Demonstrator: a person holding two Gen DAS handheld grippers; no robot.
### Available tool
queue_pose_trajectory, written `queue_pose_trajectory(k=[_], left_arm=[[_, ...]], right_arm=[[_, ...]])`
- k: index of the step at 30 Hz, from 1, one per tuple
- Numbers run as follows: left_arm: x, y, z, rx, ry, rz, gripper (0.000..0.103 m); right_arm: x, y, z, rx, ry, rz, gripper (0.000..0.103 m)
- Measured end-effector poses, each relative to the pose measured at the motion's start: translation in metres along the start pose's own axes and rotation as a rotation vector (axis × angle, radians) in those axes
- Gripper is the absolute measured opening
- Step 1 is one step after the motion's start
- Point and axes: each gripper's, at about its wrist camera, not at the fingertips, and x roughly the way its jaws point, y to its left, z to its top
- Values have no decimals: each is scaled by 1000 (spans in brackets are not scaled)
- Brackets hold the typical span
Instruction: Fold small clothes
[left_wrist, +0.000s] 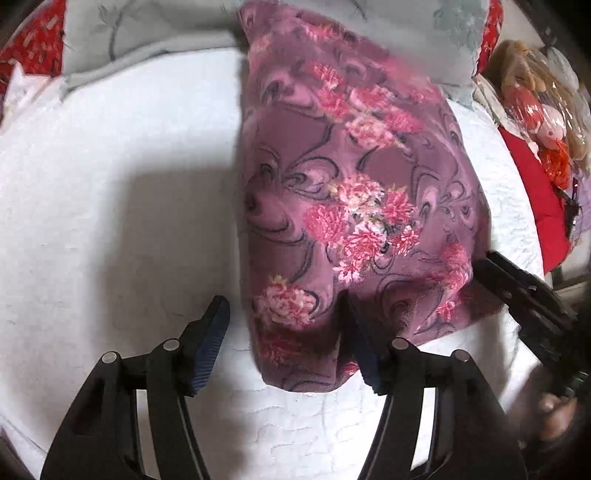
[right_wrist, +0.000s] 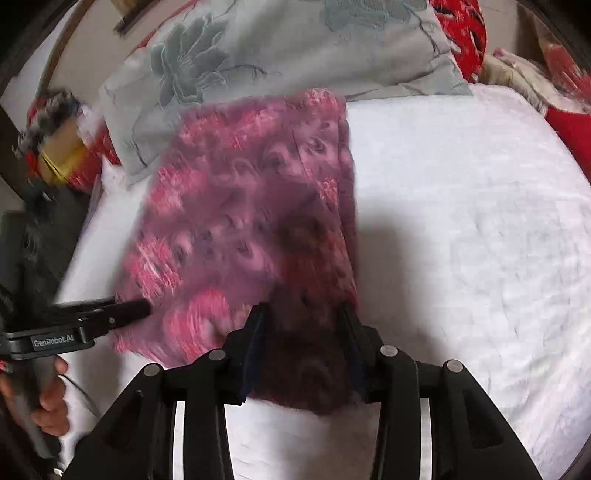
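A purple garment with pink flowers (left_wrist: 351, 192) lies stretched over the white bedspread (left_wrist: 110, 206); it also shows in the right wrist view (right_wrist: 236, 221), blurred. My left gripper (left_wrist: 288, 343) is open, its jaws wide apart around the garment's near left corner, the cloth draping between them. My right gripper (right_wrist: 301, 350) has its jaws partly apart with the garment's near right corner bunched between them; whether they pinch it is unclear. The right gripper also shows in the left wrist view (left_wrist: 517, 291), and the left gripper in the right wrist view (right_wrist: 122, 312).
A grey embroidered pillow (right_wrist: 258, 51) lies at the head of the bed under the garment's far end. Red cushions (left_wrist: 37, 44) and wrapped toys (left_wrist: 535, 110) sit at the bed's sides. The white bedspread (right_wrist: 461, 221) extends to the right.
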Motion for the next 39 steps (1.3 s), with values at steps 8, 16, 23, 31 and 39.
queue_pose_trajectory(k=[8, 16, 23, 31, 39], left_arm=[[-5, 20, -24, -91, 59, 0, 69], [-32, 27, -19, -75, 59, -28, 68], [-38, 38, 48, -170, -8, -129, 69], [11, 36, 101, -184, 26, -63, 77], [4, 55, 131, -256, -71, -249, 81]], right_arm=[[-17, 0, -23, 72, 57, -28, 45], [-17, -24, -22, 249, 90, 58, 46], [-31, -32, 29, 275, -71, 110, 53], [14, -5, 88, 104, -172, 147, 51], [47, -27, 119, 124, -158, 141, 55]])
